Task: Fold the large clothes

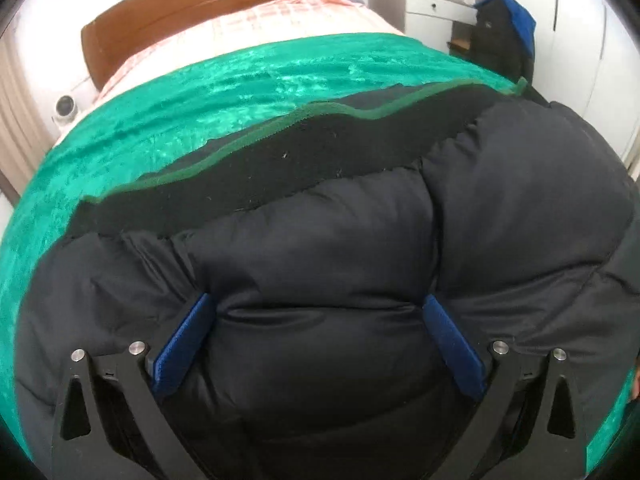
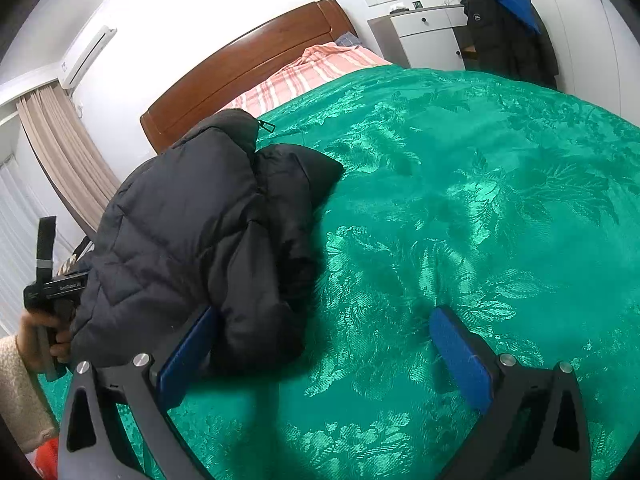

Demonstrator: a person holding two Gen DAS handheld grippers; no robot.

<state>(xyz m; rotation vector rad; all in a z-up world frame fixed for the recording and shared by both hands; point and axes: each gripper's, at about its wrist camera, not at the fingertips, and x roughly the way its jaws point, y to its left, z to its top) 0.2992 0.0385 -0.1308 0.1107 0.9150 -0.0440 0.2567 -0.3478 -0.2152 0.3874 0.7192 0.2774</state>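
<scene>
Spotted the black quilted puffer jacket [image 2: 192,224] heaped on the shiny green patterned bedspread [image 2: 480,200], on the foot side of the brown wooden headboard [image 2: 248,68] and well apart from it. Sat bunched and humped, not flat at all. Showed, in the left wrist view, a band of black fleece lining with a green trimmed edge [image 1: 280,168] turned out along the side nearer the headboard.

Caught the left gripper [image 1: 318,300] spread wide, its 2 blue pads [image 1: 188,344] straddling 1 puffy panel of the jacket, pressed into the padding but not pinched on it. Gripped nothing, as far as could be judged. Glimpsed the person's left hand [image 2: 44,332] on that tool's handle, tucked behind the heap on the side away from the right gripper.

Saw the right gripper [image 2: 324,312] just as wide, empty, 1 pad [image 2: 188,352] right beside the jacket's nearest fold, the other pad over bare bedspread farther from the headboard.

Looked like the very start of the fold: gathering and spreading, with no neat crease made yet. Called next, by my reckoning, for both tools to close on 2 separate edges, hem or shoulders, then to pull apart and lay the jacket flat toward the open stretch of bedspread. Expected the slick, springy padding to slip from a shallow bite, so wanted deep grips on seams.
</scene>
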